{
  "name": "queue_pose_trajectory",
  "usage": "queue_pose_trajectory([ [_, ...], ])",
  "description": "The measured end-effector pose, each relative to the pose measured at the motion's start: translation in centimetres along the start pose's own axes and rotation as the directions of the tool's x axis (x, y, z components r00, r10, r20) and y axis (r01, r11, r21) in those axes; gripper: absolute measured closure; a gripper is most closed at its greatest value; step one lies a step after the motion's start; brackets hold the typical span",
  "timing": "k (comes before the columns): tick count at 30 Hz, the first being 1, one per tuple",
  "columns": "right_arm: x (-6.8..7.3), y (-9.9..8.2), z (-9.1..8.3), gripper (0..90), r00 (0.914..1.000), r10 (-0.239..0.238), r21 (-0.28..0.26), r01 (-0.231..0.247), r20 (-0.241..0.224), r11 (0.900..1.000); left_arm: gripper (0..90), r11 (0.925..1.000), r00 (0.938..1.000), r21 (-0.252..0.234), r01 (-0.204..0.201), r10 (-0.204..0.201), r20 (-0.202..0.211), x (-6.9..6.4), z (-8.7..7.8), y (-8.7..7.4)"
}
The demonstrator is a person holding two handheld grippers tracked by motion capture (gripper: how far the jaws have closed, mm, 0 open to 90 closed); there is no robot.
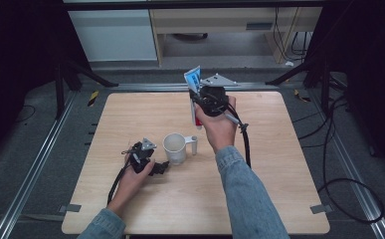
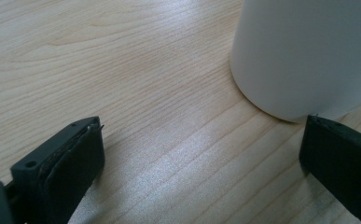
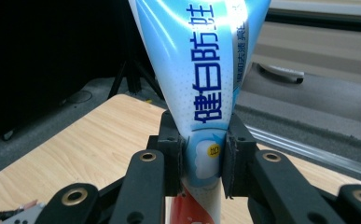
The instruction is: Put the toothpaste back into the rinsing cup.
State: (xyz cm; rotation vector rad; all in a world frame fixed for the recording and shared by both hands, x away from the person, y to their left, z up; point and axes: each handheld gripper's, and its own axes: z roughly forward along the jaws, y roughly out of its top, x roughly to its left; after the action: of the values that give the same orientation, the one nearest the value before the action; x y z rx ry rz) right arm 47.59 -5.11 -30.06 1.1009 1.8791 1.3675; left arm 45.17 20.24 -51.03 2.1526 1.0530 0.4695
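Toothpaste tube (image 3: 201, 88) clamped in the right tool (image 3: 201, 163), held upright above the far half of the worktop (image 1: 259, 199), crimped end up, red cap end down. Soft and light, so likely to squash or bend if squeezed harder; looks glossy, probably a bit slippery. Best gripped low on the fuller body near the cap, not the flat crimp. Left tool (image 2: 201, 163) resting low on the wood with jaws apart, right beside the white mug (image 1: 175, 148), one jaw nearly touching its base.
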Motion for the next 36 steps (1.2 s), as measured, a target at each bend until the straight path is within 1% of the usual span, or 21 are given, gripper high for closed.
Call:
queue_pose_trajectory([
  [3,0.3,0.0,0.1,73.0,1.0,0.003,-0.019,-0.003,0.007,0.9998,0.0,1.0,1.0,0.0,0.0,0.0,0.0,0.0,0.0,0.0],
  [9,0.9,0.1,0.2,73.0,0.9999,0.015,-0.059,-0.015,0.003,0.9981,0.0,1.0,1.0,0.0,0.0,0.0,0.0,0.0,0.0,0.0],
  [14,1.8,-0.1,0.1,73.0,0.9999,0.008,-0.09,-0.008,-0.008,0.9959,0.0,1.0,1.0,0.0,-0.001,0.001,0.0,0.0,0.0,0.0],
  [17,2.3,-0.5,0.2,73.0,0.9997,0.014,-0.106,-0.016,-0.019,0.9942,0.0,1.0,1.0,0.0,-0.001,0.001,0.001,0.0,0.0,0.0],
  [20,2.9,-0.9,0.5,73.0,0.9997,0.008,-0.11,-0.01,-0.025,0.9939,0.0,1.0,1.0,0.002,-0.001,0.001,0.003,0.0,0.0,0.0],
  [25,3.7,-1.9,1.0,73.0,0.9986,0.025,-0.114,-0.03,-0.048,0.9931,0.0,1.0,1.0,0.003,-0.002,0.002,0.003,0.0,0.0,0.0],
  [32,4.0,-3.1,1.3,73.0,0.9959,0.064,-0.115,-0.071,-0.064,0.9908,0.0,1.0,1.0,0.001,-0.001,0.001,0.002,0.0,0.0,0.0],
  [33,4.0,-3.3,1.3,73.0,0.9958,0.061,-0.116,-0.069,-0.067,0.9909,0.0,1.0,1.0,0.001,-0.001,0.001,0.002,0.0,0.0,0.0],
  [36,4.3,-3.8,1.3,73.0,0.9938,0.076,-0.118,-0.085,-0.081,0.9893,0.0,1.0,1.0,0.001,-0.001,0.001,0.002,0.0,0.0,0.0],
])
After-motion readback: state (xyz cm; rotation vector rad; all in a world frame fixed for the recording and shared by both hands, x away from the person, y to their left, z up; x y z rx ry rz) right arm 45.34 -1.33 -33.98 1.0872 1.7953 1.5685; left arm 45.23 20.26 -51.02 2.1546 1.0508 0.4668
